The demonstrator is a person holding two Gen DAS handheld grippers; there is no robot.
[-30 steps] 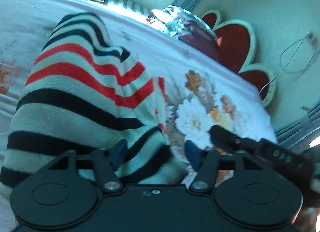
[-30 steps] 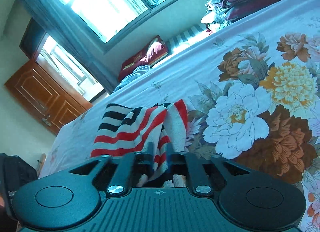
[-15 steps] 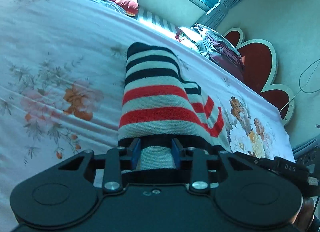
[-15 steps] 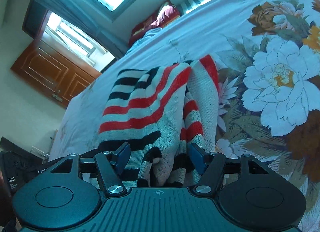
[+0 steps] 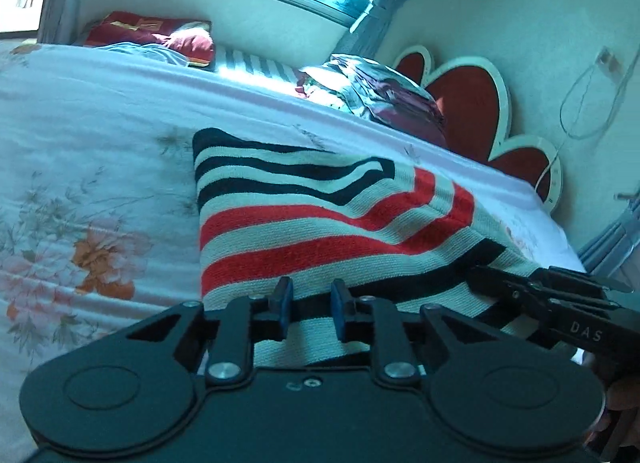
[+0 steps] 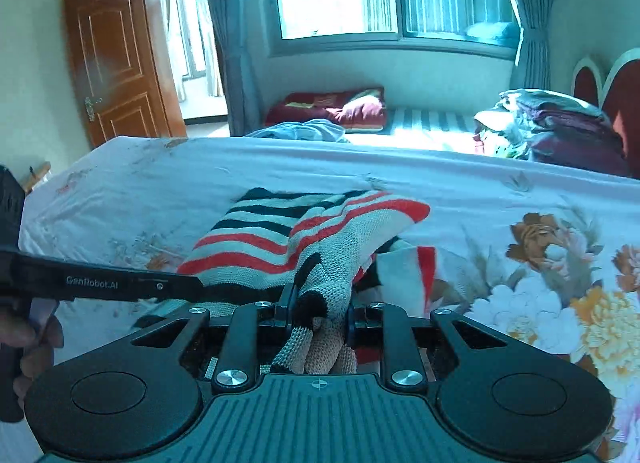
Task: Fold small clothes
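A small knitted sweater (image 5: 320, 223) with black, red and pale stripes lies on the floral bedsheet (image 5: 80, 183). My left gripper (image 5: 309, 309) is shut on its near hem, the blue pads pinching the fabric. My right gripper (image 6: 318, 313) is shut on a bunched part of the same sweater (image 6: 280, 231) and holds it lifted off the bed. The right gripper shows at the right of the left wrist view (image 5: 560, 303). The left gripper shows at the left of the right wrist view (image 6: 100, 283).
A pile of folded clothes (image 6: 552, 123) sits at the far right of the bed by the red headboard (image 5: 472, 103). A red pillow (image 6: 332, 107) and blue cloth (image 6: 296, 131) lie beyond the bed under the window. A wooden door (image 6: 116, 63) stands at left.
Both grippers have closed on the sweater's near edge. The sweater has been pulled wider and its near side raised off the bed.
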